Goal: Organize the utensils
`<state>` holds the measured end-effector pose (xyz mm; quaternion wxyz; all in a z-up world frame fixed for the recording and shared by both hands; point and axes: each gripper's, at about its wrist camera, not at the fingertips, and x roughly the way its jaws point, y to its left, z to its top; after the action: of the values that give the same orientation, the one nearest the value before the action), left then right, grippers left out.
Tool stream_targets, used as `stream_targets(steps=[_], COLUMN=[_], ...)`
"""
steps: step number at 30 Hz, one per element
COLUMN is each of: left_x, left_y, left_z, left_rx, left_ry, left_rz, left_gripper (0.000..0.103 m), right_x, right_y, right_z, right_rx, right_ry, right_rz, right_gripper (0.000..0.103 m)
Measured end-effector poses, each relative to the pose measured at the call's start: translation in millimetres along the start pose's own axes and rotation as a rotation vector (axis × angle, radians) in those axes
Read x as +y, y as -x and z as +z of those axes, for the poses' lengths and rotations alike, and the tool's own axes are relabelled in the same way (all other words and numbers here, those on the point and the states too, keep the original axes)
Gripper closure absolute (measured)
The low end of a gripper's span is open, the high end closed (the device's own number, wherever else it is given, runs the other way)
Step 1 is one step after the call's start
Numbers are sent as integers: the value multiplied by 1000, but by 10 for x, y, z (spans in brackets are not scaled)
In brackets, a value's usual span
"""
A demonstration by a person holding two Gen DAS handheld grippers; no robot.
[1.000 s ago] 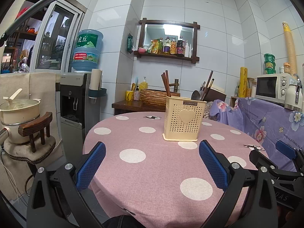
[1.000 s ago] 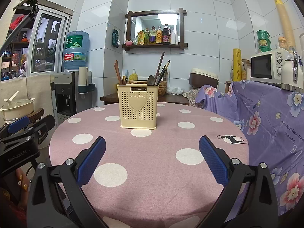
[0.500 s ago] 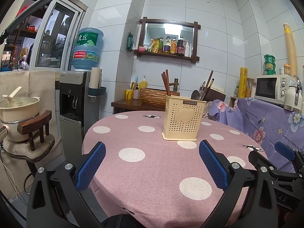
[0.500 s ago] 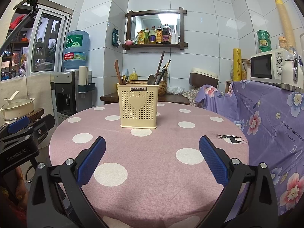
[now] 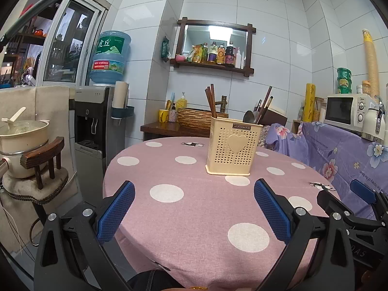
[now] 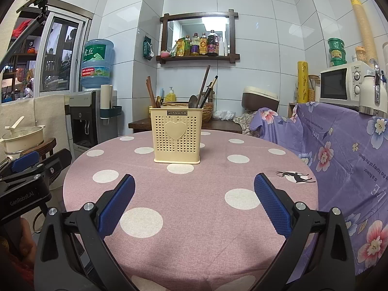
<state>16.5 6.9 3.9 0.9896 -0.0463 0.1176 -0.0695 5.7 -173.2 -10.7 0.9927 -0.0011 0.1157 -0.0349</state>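
A cream perforated utensil holder [image 5: 232, 146] [image 6: 176, 137] with a heart on its front stands upright on the round pink polka-dot table [image 5: 194, 208] [image 6: 194, 194]. Brown chopsticks [image 5: 210, 103] [image 6: 150, 94] rise from its left side. A metal spoon [image 5: 248, 116] [image 6: 193, 101] and dark long handles [image 6: 205, 84] lean out of its right side. My left gripper [image 5: 194, 209] hangs open over the near table edge, well short of the holder, with nothing between its blue pads. My right gripper [image 6: 194, 206] is likewise open and holds nothing, facing the holder.
A water dispenser [image 5: 99, 121] and a stool with a cream pot [image 5: 21, 133] stand left of the table. A floral purple cloth [image 6: 339, 150] covers the counter to the right, with a microwave [image 6: 339, 84] on it. A side table with a woven basket [image 5: 196, 118] sits behind.
Almost nothing: the left wrist view has drifted very slightly, the right one holds still. Both grippers stay open.
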Motion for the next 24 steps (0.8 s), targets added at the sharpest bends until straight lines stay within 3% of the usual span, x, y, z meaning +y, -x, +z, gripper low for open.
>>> stream_targets(steps=[24], left_x=[44], left_y=[5], left_z=[12], left_rx=[3], left_ry=[19], left_rz=[22], left_gripper=[5], right_x=[3], right_y=[11], right_z=[-13], right_rx=[3], right_ry=[-9], right_rz=[6], right_gripper=[6])
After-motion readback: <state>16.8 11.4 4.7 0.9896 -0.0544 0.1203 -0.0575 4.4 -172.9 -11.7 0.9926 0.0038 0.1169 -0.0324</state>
